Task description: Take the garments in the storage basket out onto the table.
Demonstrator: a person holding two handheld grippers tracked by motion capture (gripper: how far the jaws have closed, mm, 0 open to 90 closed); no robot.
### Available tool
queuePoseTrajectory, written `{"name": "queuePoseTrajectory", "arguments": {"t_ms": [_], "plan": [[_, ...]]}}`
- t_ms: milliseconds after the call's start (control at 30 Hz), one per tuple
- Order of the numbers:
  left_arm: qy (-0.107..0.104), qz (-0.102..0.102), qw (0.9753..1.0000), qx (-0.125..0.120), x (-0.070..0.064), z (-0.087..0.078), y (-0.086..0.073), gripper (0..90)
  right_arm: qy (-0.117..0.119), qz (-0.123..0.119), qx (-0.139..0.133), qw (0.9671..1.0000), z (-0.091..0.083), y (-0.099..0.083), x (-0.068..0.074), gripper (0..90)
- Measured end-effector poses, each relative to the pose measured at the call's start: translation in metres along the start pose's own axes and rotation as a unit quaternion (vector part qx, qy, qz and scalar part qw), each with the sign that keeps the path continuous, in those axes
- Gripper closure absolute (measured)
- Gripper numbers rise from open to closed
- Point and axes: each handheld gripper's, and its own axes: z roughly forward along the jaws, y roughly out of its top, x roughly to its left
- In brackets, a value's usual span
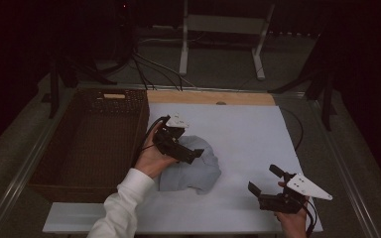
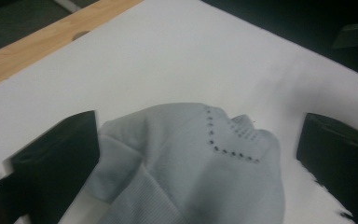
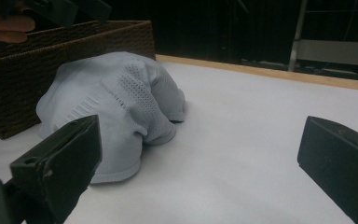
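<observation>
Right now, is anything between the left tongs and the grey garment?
Nothing visible. The left tongs hover open right over the grey garment, whose bunched knit lies between the jaws in the left gripper view. The wicker basket stands off to the side, not between them.

Dim, murky frames; dark surroundings, soft blur throughout.

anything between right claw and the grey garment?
Nothing: bare white table top separates the open right claw from the garment, clear in the right gripper view.
</observation>
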Motion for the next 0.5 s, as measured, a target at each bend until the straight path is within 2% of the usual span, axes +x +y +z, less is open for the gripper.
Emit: {"name": "queuePoseTrajectory", "arguments": {"t_ms": [167, 500], "plan": [[0.0, 0.0, 0.9999, -0.01, 0.0005, -0.0019, -0.0022, 0.0, 0.0, 0.0, -0.001, 1.0, -0.0003, 0.0, -0.0001, 0.2], [0.009, -0.001, 0.9998, -0.016, 0.001, -0.0075, -0.0077, 0.0, 0.0, 0.0, 0.0, 1.0, 0.0, -0.0001, 0.0005, 0.2]]}}
